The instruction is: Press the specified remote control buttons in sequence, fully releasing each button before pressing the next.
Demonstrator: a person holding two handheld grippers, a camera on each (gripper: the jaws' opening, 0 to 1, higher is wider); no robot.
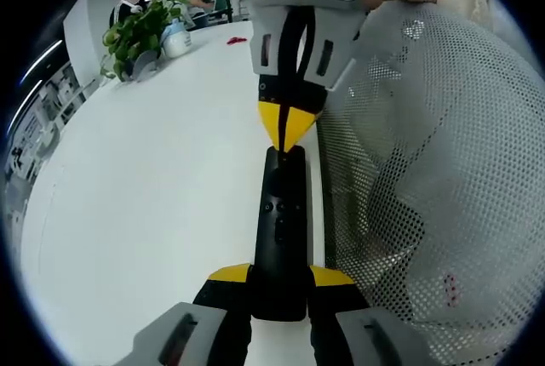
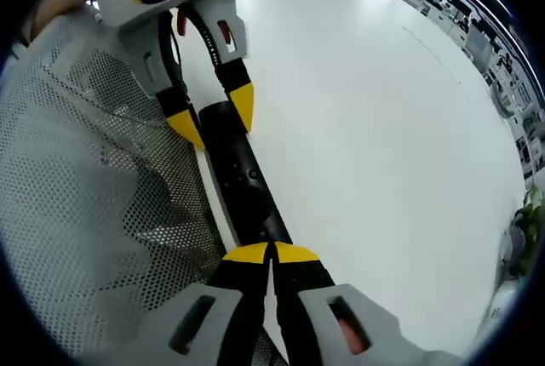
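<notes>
While our left gripper (image 1: 281,285) pinches the remote (image 1: 282,234) lying along the table (image 1: 153,179) edge beside mesh fabric (image 1: 426,170), our right gripper (image 2: 272,254), jaws pressed together, touches its far end.

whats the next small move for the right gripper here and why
Probably lift the right gripper a little straight off the remote. Its yellow tips are closed together and sit against the remote's far end, as if pressing, while the left gripper clamps the near end over the white table. Each button should be fully released before the next press.
</notes>
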